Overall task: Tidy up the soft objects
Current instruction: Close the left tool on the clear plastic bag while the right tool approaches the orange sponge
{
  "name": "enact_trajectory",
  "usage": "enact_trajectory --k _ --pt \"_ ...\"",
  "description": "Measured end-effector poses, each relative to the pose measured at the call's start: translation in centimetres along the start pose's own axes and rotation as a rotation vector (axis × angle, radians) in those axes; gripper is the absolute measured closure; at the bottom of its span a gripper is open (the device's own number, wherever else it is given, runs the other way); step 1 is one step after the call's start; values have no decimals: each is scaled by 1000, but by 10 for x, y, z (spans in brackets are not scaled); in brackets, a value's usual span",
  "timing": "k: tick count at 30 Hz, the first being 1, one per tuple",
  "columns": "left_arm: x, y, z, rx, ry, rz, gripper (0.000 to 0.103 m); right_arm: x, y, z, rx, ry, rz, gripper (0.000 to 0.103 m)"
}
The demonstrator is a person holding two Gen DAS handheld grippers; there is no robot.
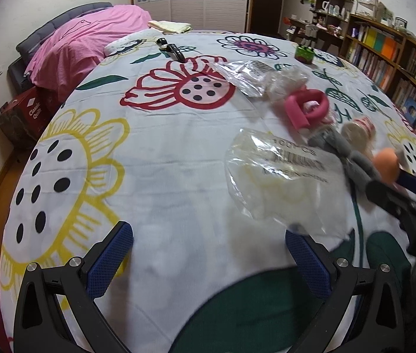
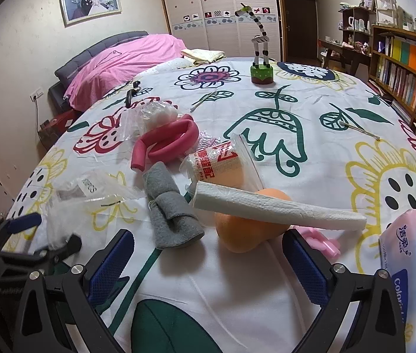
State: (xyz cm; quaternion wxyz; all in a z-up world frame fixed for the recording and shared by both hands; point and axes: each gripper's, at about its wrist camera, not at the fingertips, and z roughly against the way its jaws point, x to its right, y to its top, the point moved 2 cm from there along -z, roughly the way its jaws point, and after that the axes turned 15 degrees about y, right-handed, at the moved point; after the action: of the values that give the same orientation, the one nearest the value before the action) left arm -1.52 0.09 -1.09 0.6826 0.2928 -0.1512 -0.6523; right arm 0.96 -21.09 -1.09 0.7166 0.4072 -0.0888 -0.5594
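From my left wrist camera, my left gripper (image 1: 209, 250) stands spread wide above the flowered bedspread (image 1: 155, 153), nothing between its blue pads (image 1: 111, 260). Just ahead of the right-hand finger lies a clear plastic bag (image 1: 278, 176) with a barcode label, its near edge almost at the fingertip. Further ahead and to the right sit a bent pink foam tube (image 1: 306, 107) and a second clear bag (image 1: 247, 76). Nearer on that side a grey felt piece (image 1: 352, 157) lies beside an orange sponge (image 1: 386, 163). My right gripper (image 1: 408, 194) reaches in from the right edge, its tips near the sponge; from here I cannot tell how far it is spread.

From my right wrist camera, my right gripper (image 2: 208, 259) is also spread wide and holds nothing. The orange sponge (image 2: 246, 232) lies just ahead, between the two fingers, with a rolled paper towel (image 2: 278, 206) resting across its top. The grey felt piece (image 2: 169, 214) sits just ahead of the left-hand finger. Beyond them are a taped roll in plastic (image 2: 216, 164) and the pink foam tube (image 2: 168, 144). A tissue pack (image 2: 414, 253) is close by at the right, a small pink item (image 2: 322, 239) just past the right-hand finger. My left gripper (image 2: 31, 235) shows at far left, open over the clear plastic bag (image 2: 90, 191).
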Motion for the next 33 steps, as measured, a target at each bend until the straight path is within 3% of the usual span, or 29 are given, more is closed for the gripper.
enact_trajectory --k 11,16,33 --pt "-2 0 31 50 -72 19 0 1 0 12 53 42 -11 1" --pt "6 10 35 79 -70 -1 0 8 2 19 83 41 -43 1" --pt "36 36 -9 10 -62 -21 0 27 4 25 126 18 -126 1"
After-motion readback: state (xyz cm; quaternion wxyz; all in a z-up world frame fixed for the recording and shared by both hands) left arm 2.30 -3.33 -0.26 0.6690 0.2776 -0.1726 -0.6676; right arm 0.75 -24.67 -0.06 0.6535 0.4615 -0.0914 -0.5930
